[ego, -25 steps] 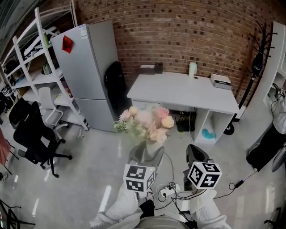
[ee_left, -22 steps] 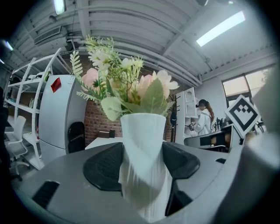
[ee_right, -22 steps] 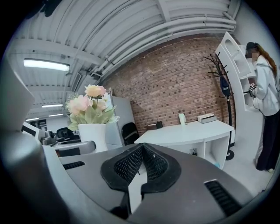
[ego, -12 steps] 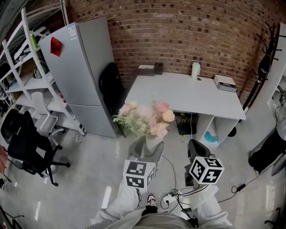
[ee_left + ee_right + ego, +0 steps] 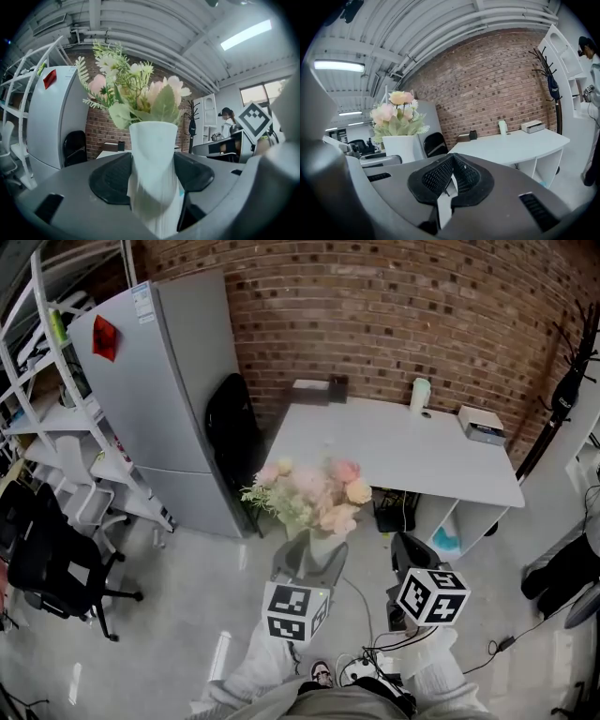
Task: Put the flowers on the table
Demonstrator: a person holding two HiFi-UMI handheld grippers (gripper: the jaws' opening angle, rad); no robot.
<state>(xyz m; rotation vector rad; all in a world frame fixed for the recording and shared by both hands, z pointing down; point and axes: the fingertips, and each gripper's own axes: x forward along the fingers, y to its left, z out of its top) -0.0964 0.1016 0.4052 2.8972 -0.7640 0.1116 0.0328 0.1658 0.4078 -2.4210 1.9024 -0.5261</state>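
Note:
A white vase (image 5: 154, 178) of pink and cream flowers (image 5: 314, 495) is held upright in my left gripper (image 5: 309, 561), whose jaws are shut on its sides. In the left gripper view both pads press the vase. The bouquet (image 5: 397, 117) also shows at the left of the right gripper view. My right gripper (image 5: 411, 559) hangs beside it, shut with nothing between its pads (image 5: 450, 178). The white table (image 5: 347, 442) stands ahead against the brick wall, beyond the flowers.
On the table's far edge sit a dark box (image 5: 311, 390), a white cup (image 5: 419, 396) and a small white box (image 5: 482, 425). A grey fridge (image 5: 164, 399) and black chair (image 5: 234, 432) stand left of the table. Cables (image 5: 375, 667) lie on the floor near my feet. A coat stand (image 5: 562, 399) is at right.
I have moved forward: the table and fridge are nearer and shifted in the head view. Both grippers keep their hold and pose, the vase still upright.

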